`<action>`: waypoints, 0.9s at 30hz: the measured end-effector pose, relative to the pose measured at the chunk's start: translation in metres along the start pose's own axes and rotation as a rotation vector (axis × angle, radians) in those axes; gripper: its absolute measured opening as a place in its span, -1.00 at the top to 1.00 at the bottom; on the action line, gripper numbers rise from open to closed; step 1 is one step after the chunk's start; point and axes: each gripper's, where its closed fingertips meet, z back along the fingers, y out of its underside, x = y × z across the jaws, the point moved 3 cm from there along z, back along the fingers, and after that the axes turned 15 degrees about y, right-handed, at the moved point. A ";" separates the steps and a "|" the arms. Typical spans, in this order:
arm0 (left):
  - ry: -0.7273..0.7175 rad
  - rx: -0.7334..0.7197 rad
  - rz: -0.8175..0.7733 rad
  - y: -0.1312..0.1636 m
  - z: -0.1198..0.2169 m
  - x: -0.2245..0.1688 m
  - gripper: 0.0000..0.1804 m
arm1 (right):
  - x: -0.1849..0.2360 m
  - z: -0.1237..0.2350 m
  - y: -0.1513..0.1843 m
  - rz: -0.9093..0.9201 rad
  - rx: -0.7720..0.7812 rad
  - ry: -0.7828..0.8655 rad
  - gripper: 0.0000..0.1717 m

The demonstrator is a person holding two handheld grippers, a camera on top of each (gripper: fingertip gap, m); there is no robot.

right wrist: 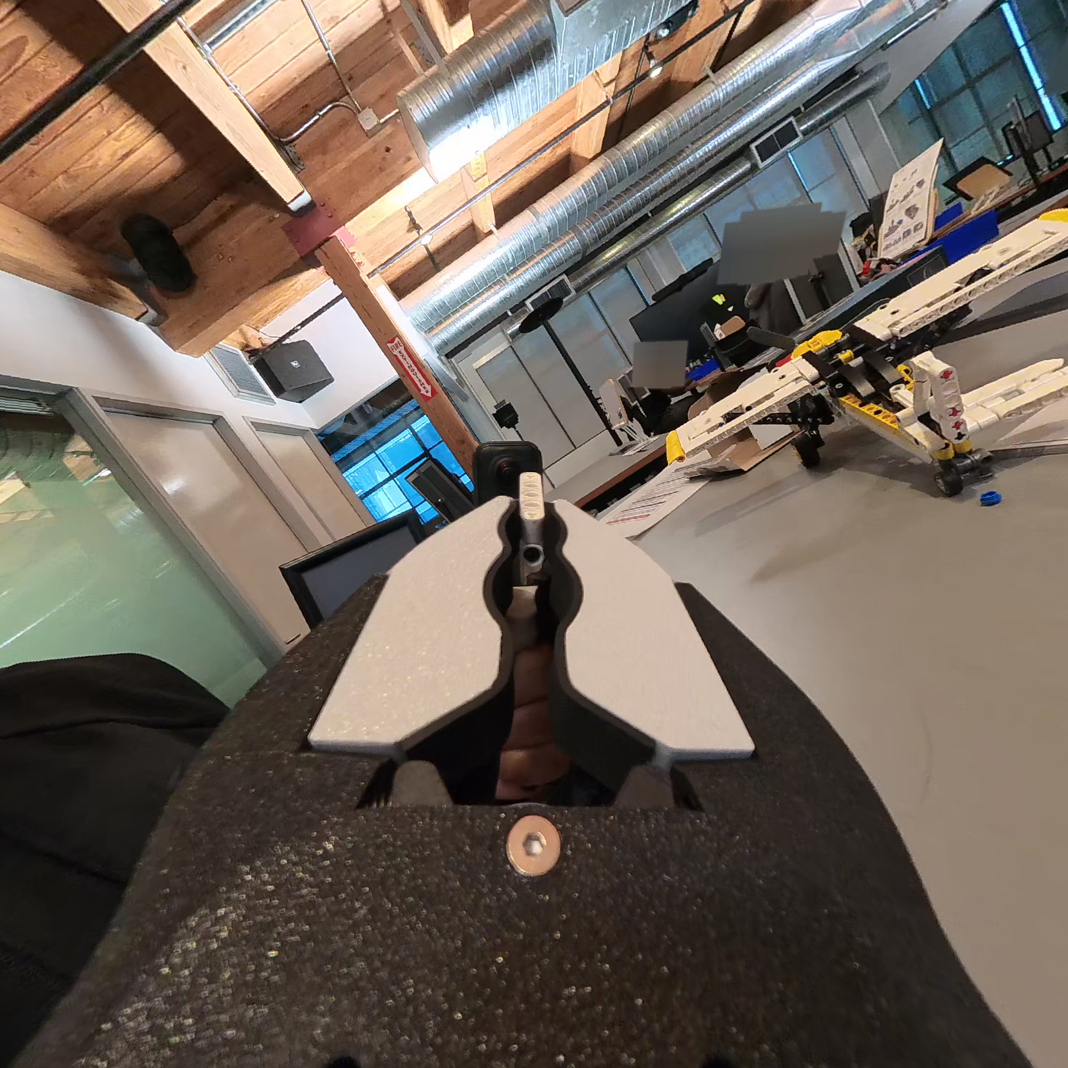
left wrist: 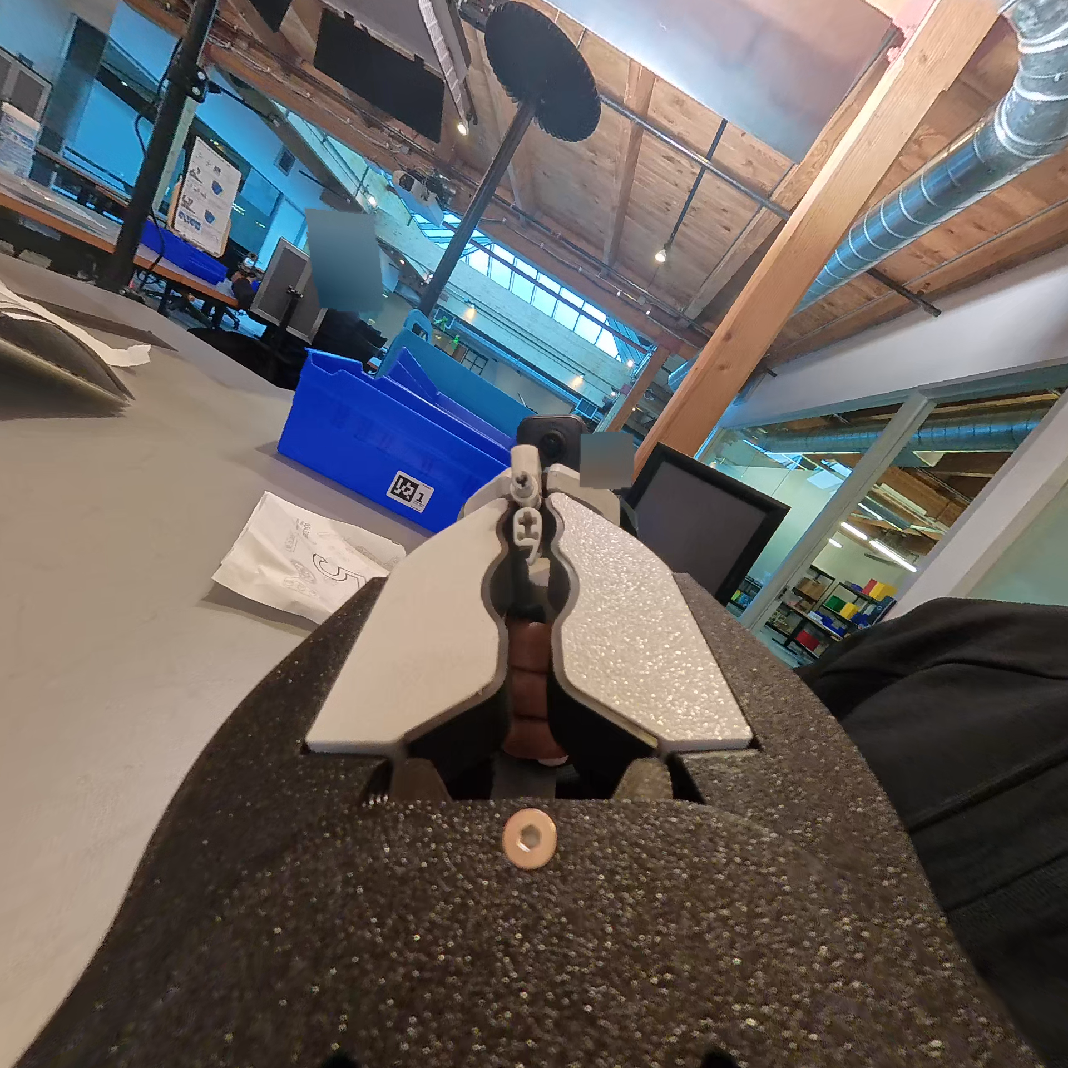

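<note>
My left gripper point(left wrist: 527, 511) is raised above the grey table point(left wrist: 115, 578) and is shut on a small white toy connector point(left wrist: 525, 529) with a cross-shaped hole. Just beyond it, in the left wrist view, a light grey beam end point(left wrist: 523, 471) with a dark pin sticks out of the other gripper's grey fingers point(left wrist: 572, 482), with that gripper's black camera point(left wrist: 549, 442) behind. In the right wrist view my right gripper point(right wrist: 531, 511) is shut on a light grey holed beam point(right wrist: 531, 497) with a grey connector point(right wrist: 530, 555) at its near end. The two grippers face each other, tip to tip.
A blue bin point(left wrist: 358, 427) and a printed instruction sheet point(left wrist: 289, 555) lie on the table to the left. A black monitor point(left wrist: 705, 526) stands at the right. A white and yellow toy model point(right wrist: 855, 393), a small blue piece point(right wrist: 990, 498) and a paper sheet point(right wrist: 664, 494) lie on the table. Both grippers' tips are close together, under 4 cm apart.
</note>
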 end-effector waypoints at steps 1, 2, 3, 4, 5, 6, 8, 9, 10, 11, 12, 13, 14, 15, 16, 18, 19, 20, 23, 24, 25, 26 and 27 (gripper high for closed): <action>0.006 -0.001 0.002 0.000 0.000 0.000 0.91 | 0.000 0.000 0.000 -0.011 0.004 -0.012 0.92; 0.006 -0.001 -0.004 0.000 0.000 -0.001 0.91 | 0.001 0.000 0.000 -0.026 0.006 -0.024 0.92; 0.005 -0.005 -0.018 -0.001 0.000 -0.002 0.91 | 0.001 0.001 -0.001 -0.035 0.003 -0.032 0.92; 0.004 -0.018 -0.033 -0.002 0.001 -0.003 0.91 | 0.000 0.003 -0.003 -0.034 -0.008 -0.030 0.92; 0.004 -0.038 -0.035 -0.005 0.004 -0.003 0.91 | -0.001 0.006 -0.005 -0.029 -0.027 -0.019 0.92; 0.009 -0.059 -0.030 -0.007 0.007 -0.004 0.91 | -0.002 0.010 -0.007 -0.022 -0.043 -0.003 0.92; 0.020 -0.085 -0.015 -0.010 0.010 -0.004 0.91 | -0.005 0.015 -0.009 -0.002 -0.037 0.016 0.89; 0.019 -0.085 -0.017 -0.010 0.010 -0.004 0.91 | -0.005 0.016 -0.009 0.008 -0.022 0.023 0.87; 0.015 -0.078 -0.023 -0.009 0.010 -0.004 0.91 | -0.005 0.016 -0.008 0.016 -0.005 0.022 0.85; 0.010 -0.070 -0.032 -0.008 0.008 -0.004 0.91 | -0.004 0.016 -0.006 0.022 0.011 0.017 0.85; 0.007 -0.061 -0.039 -0.007 0.007 -0.004 0.91 | -0.003 0.014 -0.004 0.028 0.030 0.012 0.84; 0.007 -0.055 -0.043 -0.007 0.007 -0.005 0.91 | -0.002 0.012 -0.001 0.036 0.050 0.010 0.82; 0.008 -0.051 -0.045 -0.006 0.007 -0.005 0.91 | -0.002 0.010 0.002 0.046 0.070 0.016 0.80; 0.011 -0.048 -0.045 -0.006 0.006 -0.005 0.91 | -0.002 0.008 0.005 0.055 0.087 0.021 0.78; 0.013 -0.044 -0.046 -0.006 0.006 -0.006 0.91 | -0.001 0.007 0.007 0.062 0.100 0.019 0.78; 0.015 -0.029 -0.049 -0.004 0.004 -0.006 0.91 | 0.000 0.005 0.009 0.066 0.114 0.017 0.78; 0.016 -0.018 -0.052 -0.003 0.003 -0.006 0.91 | 0.000 0.005 0.009 0.064 0.113 0.016 0.78; 0.016 -0.008 -0.055 -0.002 0.002 -0.007 0.91 | 0.000 0.005 0.009 0.061 0.114 0.012 0.79; 0.010 0.008 -0.054 0.000 0.001 -0.006 0.91 | 0.003 0.006 0.010 0.065 0.121 -0.018 0.89; 0.017 0.011 -0.048 0.000 0.001 -0.006 0.91 | 0.004 0.006 0.010 0.070 0.119 -0.024 0.92; 0.019 0.015 -0.043 0.000 0.001 -0.007 0.91 | 0.004 0.007 0.010 0.075 0.120 -0.023 0.92; 0.019 0.021 -0.043 0.000 0.001 -0.007 0.91 | 0.004 0.007 0.010 0.081 0.120 -0.019 0.93; 0.017 0.030 -0.044 0.000 0.001 -0.006 0.91 | 0.004 0.008 0.010 0.090 0.119 -0.011 0.93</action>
